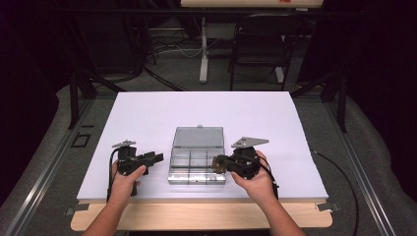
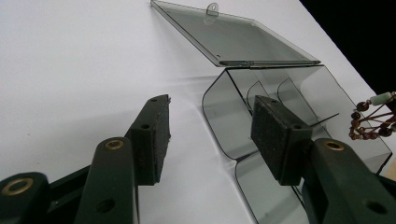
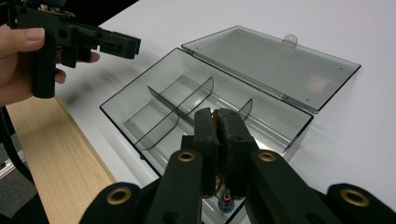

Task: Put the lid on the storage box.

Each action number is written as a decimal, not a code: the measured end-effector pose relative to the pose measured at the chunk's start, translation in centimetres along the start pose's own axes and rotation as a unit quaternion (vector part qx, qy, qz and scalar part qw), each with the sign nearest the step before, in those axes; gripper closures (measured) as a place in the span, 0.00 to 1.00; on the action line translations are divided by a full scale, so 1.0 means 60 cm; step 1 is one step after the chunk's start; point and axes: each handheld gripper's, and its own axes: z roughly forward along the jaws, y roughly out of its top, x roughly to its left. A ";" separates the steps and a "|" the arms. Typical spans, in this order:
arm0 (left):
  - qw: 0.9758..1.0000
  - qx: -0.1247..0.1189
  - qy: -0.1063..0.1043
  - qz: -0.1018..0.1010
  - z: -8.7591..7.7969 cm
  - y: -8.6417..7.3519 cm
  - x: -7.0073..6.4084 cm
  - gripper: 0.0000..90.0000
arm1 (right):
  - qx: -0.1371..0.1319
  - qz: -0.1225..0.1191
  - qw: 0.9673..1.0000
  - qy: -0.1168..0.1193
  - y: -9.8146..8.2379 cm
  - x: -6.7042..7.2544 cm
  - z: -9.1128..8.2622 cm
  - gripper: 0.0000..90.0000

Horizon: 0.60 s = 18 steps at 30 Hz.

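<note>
A clear smoky plastic compartment box (image 1: 196, 173) lies open near the table's front, its lid (image 1: 198, 137) folded flat behind it. My right gripper (image 1: 217, 163) hovers over the box's right end, shut on a string of brown beads (image 3: 216, 122); a red and blue bead (image 3: 226, 201) hangs below the pads. From the left gripper view the beads (image 2: 371, 122) dangle over the box (image 2: 224, 116). My left gripper (image 1: 156, 158) stands open just left of the box with nothing between its pads (image 2: 156, 135).
The box sits on a white table (image 1: 147, 118) with a wooden front edge (image 1: 196, 216). Thin dividers (image 3: 163, 109) split the box into several bays. A black chair (image 1: 260, 44) and a stand leg stand beyond the table's far edge.
</note>
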 end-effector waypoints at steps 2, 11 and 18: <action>1.000 0.000 0.000 0.000 0.000 0.000 0.000 0.53 | 0.001 0.001 1.000 0.002 -0.003 0.002 0.005 0.96; 1.000 0.000 0.000 0.001 -0.001 0.000 0.001 0.53 | 0.011 -0.001 1.000 0.008 -0.011 0.009 0.021 0.96; 1.000 0.000 -0.001 0.000 -0.001 0.000 0.001 0.53 | 0.024 -0.002 1.000 0.012 -0.015 0.010 0.031 0.96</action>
